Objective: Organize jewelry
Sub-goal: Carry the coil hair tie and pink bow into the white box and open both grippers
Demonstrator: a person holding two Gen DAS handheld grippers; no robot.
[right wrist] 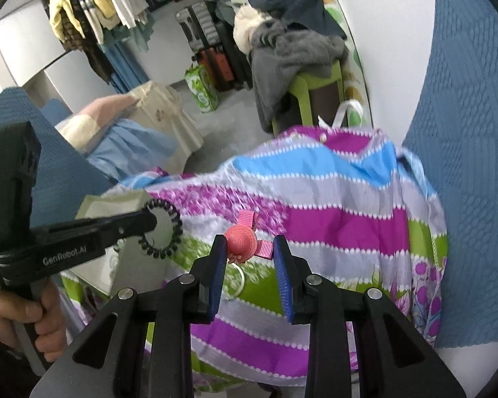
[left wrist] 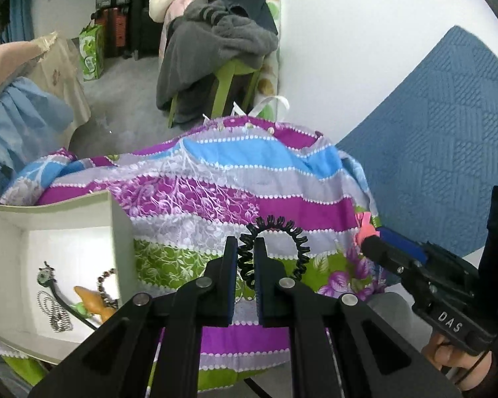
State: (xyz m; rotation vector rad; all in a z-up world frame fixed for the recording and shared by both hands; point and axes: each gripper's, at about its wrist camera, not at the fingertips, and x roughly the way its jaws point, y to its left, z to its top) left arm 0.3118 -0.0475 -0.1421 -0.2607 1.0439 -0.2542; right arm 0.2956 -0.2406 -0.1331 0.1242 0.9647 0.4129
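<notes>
A black spiral hair tie (left wrist: 297,242) hangs above the striped floral cloth (left wrist: 282,205), pinched at one side by my left gripper (left wrist: 245,248), which is shut on it. The right wrist view shows the same hair tie (right wrist: 169,235) at the left gripper's tip (right wrist: 149,222). My right gripper (right wrist: 249,245) is shut on a pink hair clip (right wrist: 242,238) with a small round hat on it, held over the cloth (right wrist: 332,225). That clip (left wrist: 365,229) shows at the right gripper's tip (left wrist: 370,245). An open white box (left wrist: 116,225) at lower left holds a chain, beads and other pieces.
A blue textured cover (left wrist: 441,149) lies to the right of the cloth. Beyond the table stands a green stool (left wrist: 229,79) piled with grey clothes. Suitcases and a green bag (left wrist: 91,51) sit on the floor further back. A person's hand (right wrist: 20,318) grips the left handle.
</notes>
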